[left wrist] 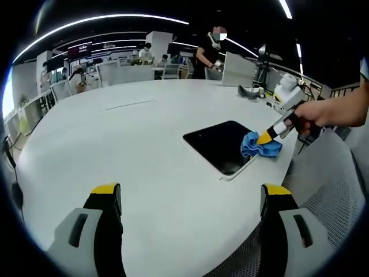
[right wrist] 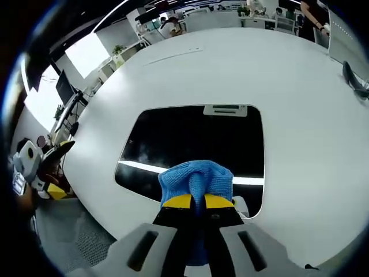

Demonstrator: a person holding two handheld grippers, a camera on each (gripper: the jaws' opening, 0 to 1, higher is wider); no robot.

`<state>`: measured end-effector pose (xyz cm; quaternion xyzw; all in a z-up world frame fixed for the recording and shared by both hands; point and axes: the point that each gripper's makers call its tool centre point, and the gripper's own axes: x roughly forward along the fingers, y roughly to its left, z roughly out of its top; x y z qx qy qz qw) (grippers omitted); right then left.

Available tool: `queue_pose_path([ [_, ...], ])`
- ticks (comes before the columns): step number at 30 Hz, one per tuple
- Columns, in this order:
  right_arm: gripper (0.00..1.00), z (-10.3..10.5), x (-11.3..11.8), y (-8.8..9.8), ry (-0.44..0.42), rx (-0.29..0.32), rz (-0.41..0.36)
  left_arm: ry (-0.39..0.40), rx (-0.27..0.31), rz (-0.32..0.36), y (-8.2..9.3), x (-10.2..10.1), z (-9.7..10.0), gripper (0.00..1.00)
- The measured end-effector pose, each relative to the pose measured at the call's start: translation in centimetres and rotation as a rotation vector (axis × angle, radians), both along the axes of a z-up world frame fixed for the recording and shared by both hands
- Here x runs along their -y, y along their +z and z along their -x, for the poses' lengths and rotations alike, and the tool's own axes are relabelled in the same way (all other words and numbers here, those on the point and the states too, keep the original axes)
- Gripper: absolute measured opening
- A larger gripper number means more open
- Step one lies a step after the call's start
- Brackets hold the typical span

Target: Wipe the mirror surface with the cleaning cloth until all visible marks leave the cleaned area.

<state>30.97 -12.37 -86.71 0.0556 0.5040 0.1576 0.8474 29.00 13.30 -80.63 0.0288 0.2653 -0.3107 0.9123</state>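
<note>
In the left gripper view, the left claw (left wrist: 190,199) is held released above bare bench (left wrist: 144,150), its two yellow-tipped jaws set wide apart with nothing between them. Further right in that view, the mirror (left wrist: 222,144) is seen lying flat on the bench near its edge, dark and glossy. At the mirror's near right corner the cleaning cloth (left wrist: 259,145) is bunched, blue, and is touched from the right by the right claw (left wrist: 266,137), which is carried by a person's hand (left wrist: 314,112).

In the right gripper view, the mirror (right wrist: 196,144) is seen from close by, with ceiling lights reflected as a bright streak across it. The cleaning cloth (right wrist: 197,179) is clenched between the jaws of the right claw (right wrist: 198,201) and rests on the near edge of the glass. Marks on the glass cannot be told apart from reflections.

Several risks are judged from here. The cloth is gripped as a tight wad, so little of it meets the glass and streaks could be left between passes. The mirror lies loose near the bench edge and is steadied by nothing, so a firm stroke toward that edge could push it off. If the wad is dragged hard, it could be pulled out of the jaws
</note>
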Motion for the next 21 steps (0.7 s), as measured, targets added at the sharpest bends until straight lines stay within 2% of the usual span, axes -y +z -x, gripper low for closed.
queue_pose_path([
  [8,0.00,0.0,0.0,0.0,0.008,-0.002,-0.002,-0.003,-0.002,-0.006,-0.1,0.0,0.0,0.99],
  [21,0.00,0.1,1.3,0.0,-0.007,-0.010,-0.007,0.003,-0.004,-0.003,-0.1,-0.1,0.0,0.99],
])
